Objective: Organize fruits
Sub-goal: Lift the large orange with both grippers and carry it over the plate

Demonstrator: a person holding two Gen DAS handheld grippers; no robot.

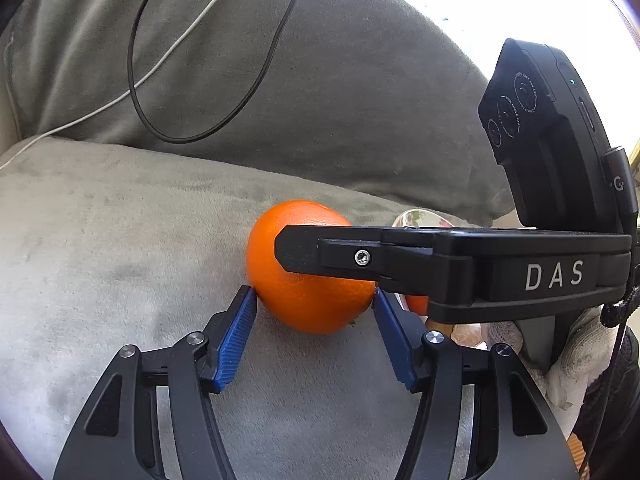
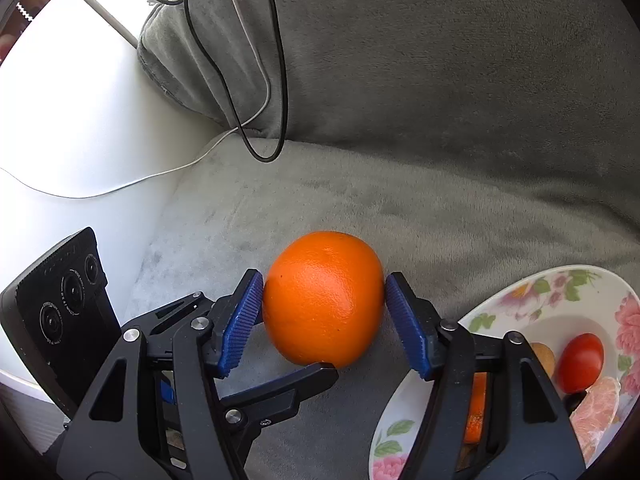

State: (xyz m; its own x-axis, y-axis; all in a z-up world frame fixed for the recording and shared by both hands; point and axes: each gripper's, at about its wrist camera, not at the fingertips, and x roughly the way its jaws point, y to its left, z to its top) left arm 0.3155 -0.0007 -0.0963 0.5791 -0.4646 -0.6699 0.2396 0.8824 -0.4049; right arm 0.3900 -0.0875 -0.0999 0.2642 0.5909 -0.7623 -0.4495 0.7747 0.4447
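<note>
- Right wrist view: the right gripper [image 2: 324,320] brackets the orange [image 2: 324,300], pads touching both sides, apparently grasping it.
- The left gripper [image 1: 314,320] pinches the same orange.
- Beyond: the floral plate [image 2: 520,304] holds 1 tomato [image 2: 580,362]; orange not yet plated.

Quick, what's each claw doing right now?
Left claw: closed on the orange, tips only.
Right claw: closed on the same orange.
</note>
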